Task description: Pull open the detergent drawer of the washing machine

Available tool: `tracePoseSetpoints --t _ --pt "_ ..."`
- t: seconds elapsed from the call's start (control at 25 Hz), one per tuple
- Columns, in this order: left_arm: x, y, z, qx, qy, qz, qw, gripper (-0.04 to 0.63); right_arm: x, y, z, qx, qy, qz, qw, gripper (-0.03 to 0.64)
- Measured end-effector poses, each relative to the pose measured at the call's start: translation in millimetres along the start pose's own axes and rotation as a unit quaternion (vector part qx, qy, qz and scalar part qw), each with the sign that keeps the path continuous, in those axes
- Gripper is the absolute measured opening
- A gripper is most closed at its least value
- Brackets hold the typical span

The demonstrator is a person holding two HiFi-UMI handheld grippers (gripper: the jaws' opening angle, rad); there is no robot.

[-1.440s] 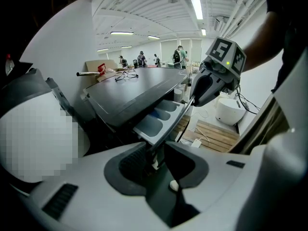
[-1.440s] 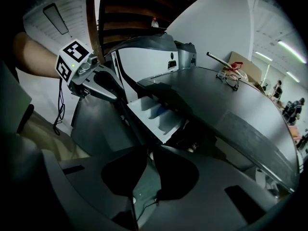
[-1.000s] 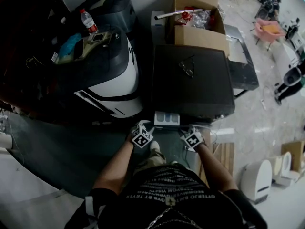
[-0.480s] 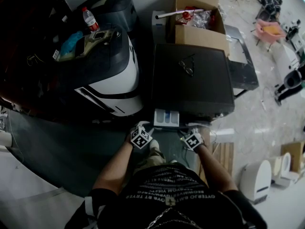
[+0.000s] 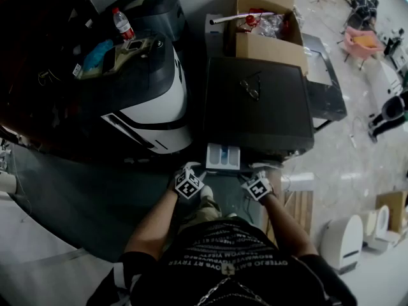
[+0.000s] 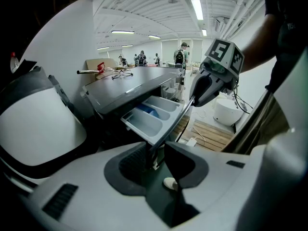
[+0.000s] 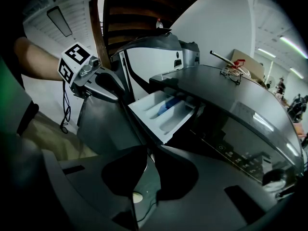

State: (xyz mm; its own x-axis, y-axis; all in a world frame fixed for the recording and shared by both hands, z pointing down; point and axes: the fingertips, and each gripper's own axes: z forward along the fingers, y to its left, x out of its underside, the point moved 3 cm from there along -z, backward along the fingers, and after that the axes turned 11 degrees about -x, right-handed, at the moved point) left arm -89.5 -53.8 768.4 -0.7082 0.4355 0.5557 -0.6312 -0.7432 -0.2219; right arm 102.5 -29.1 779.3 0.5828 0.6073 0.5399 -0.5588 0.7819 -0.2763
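Drawer [image 5: 223, 157] sits well out of the washer [image 5: 268, 120] — your left gripper [image 6: 155, 153] and right gripper [image 7: 147, 159] each pinch its front edge, so it pulls straight.

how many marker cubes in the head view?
2. One marker cube sits on the left gripper, the other on the right gripper, both at the near edge of the pulled-out detergent drawer. None seem hidden.
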Motion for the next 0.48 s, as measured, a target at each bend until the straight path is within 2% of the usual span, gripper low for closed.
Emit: tracePoseSetpoints --t 0.48 --pt "2.6 -5.0 -3.0 0.003 0.003 0.001 1.0 0.121 4.4 6.2 0.9 -0.016 0.002 -0.006 1.0 0.052"
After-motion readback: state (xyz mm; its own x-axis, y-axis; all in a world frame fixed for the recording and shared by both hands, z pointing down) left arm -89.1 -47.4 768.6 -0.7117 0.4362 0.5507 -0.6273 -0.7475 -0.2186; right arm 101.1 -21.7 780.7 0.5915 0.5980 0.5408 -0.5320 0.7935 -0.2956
